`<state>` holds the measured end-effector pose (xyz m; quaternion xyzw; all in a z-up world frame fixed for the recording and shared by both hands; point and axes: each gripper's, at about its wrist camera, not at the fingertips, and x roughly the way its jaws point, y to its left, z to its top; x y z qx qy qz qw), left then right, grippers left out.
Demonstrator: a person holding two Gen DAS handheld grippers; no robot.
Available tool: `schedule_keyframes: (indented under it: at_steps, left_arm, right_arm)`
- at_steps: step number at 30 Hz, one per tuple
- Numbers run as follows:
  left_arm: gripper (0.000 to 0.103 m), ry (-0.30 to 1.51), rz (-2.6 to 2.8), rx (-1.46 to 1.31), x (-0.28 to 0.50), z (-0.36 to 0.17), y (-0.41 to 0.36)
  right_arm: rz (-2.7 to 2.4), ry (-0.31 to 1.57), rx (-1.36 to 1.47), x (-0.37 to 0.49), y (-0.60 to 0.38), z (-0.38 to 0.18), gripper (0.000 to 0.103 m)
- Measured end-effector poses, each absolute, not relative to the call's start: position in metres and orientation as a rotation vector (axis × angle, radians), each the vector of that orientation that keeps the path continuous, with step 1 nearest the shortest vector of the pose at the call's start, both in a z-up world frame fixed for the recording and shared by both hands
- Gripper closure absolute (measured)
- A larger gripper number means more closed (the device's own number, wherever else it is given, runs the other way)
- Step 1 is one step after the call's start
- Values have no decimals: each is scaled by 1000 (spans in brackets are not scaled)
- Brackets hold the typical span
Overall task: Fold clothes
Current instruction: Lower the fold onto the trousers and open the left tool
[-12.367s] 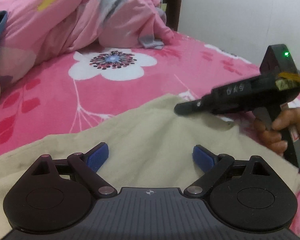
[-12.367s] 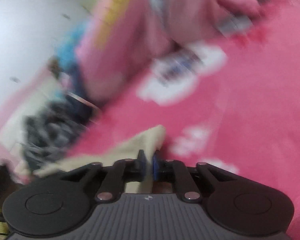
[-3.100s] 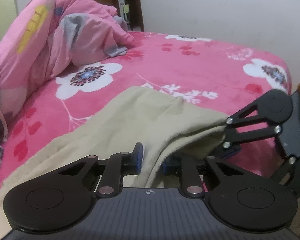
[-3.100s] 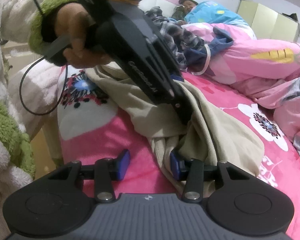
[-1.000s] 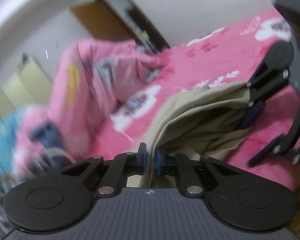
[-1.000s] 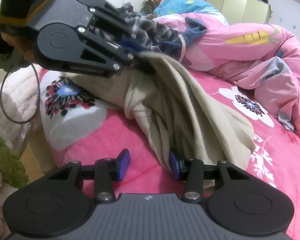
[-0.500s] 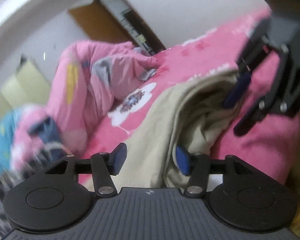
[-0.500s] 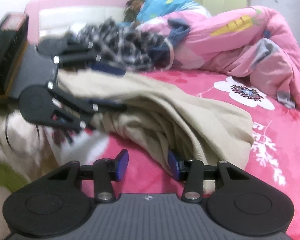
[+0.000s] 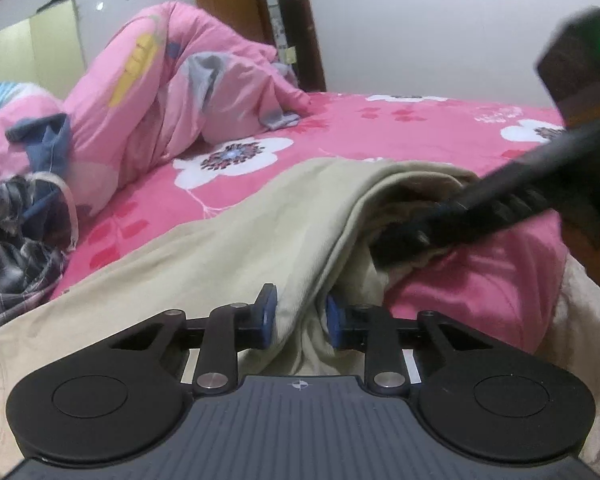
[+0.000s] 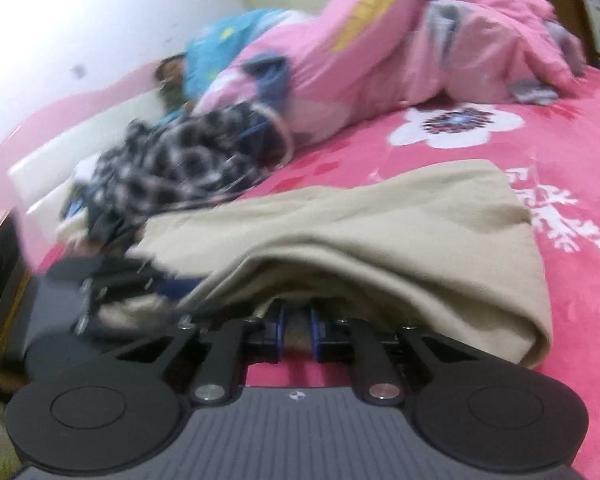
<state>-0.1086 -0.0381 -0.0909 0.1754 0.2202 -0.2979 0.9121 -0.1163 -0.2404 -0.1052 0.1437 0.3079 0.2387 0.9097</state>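
both grippers closing on the beige garment

at 6 o'clock, the left gripper narrows onto a fold of beige garment. the right gripper closes on its hem. the garment lies on the pink bedspread; pink duvet at 11 o'clock.

The left gripper sits low in the centre of its own wrist view, its blue pads closing on a fold of beige cloth that runs between them. The right gripper fills the bottom centre of its own wrist view, jaws closing with the hem of the same cloth between the pads and draped over their tips. In the left view, the right gripper reaches in blurred from the right edge.
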Motion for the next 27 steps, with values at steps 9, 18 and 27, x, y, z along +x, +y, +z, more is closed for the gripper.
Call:
schedule_keyframes:
  at_steps: [9, 18, 27]
  left_arm:
    - [78, 410, -634, 394, -114, -104, -36]
    - [49, 445, -664, 343, -122, -81, -10]
    - [41, 519, -655, -24, -85, -48, 9]
  right_arm:
    - [221, 456, 88, -115, -205, -124, 103]
    - [369, 494, 1, -178, -249, -94, 54]
    - [297, 297, 0, -179, -254, -38, 66]
